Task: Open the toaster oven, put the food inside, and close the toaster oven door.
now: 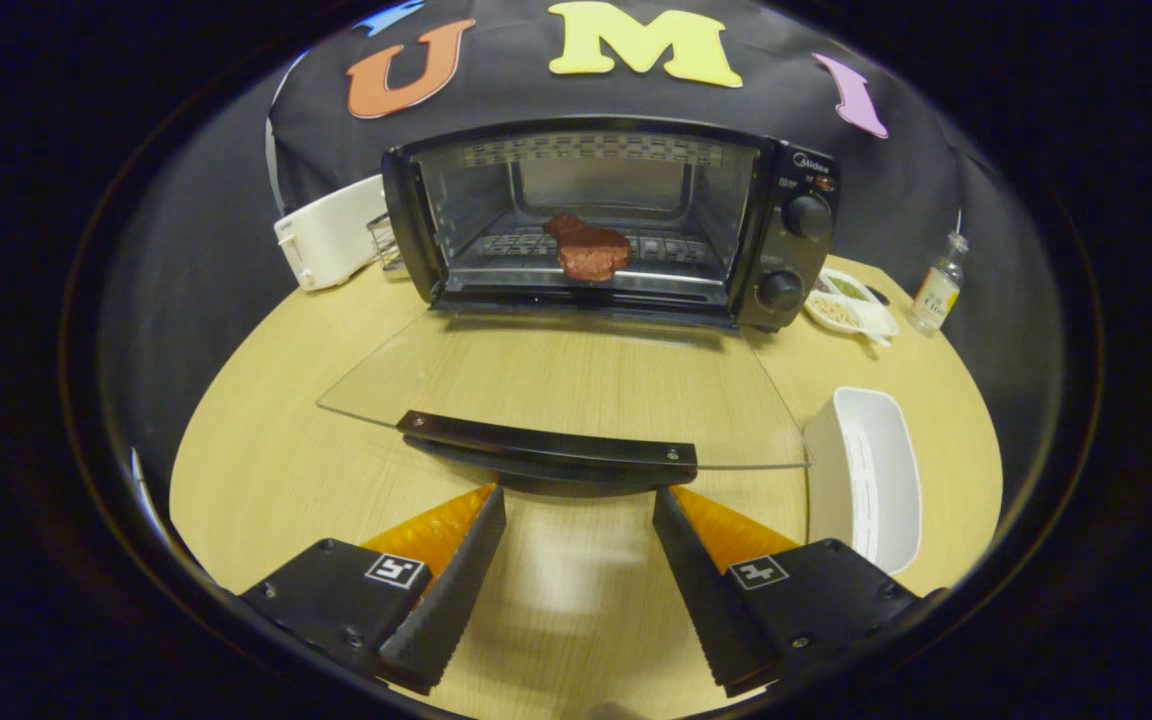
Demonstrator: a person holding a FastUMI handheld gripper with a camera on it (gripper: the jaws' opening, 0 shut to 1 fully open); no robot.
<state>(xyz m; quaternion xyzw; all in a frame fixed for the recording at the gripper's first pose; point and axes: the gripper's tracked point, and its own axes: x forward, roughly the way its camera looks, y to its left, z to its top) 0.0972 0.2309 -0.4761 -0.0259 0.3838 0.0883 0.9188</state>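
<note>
A black toaster oven [786, 230] stands at the back of the round wooden table [266, 470]. Its glass door [576, 385] hangs open and lies flat toward me, with the black handle [546, 450] along its near edge. A reddish-brown piece of meat [588, 250] rests on the rack inside the oven. My gripper [578, 495] is open, with nothing between its fingers. The fingertips sit just short of the door handle, one on each side of its middle.
An empty white rectangular dish [866, 480] lies to the right of the door. A white toaster [331, 235] stands left of the oven. Right of the oven are a small plate of seasonings [848, 305] and a small glass bottle [938, 287].
</note>
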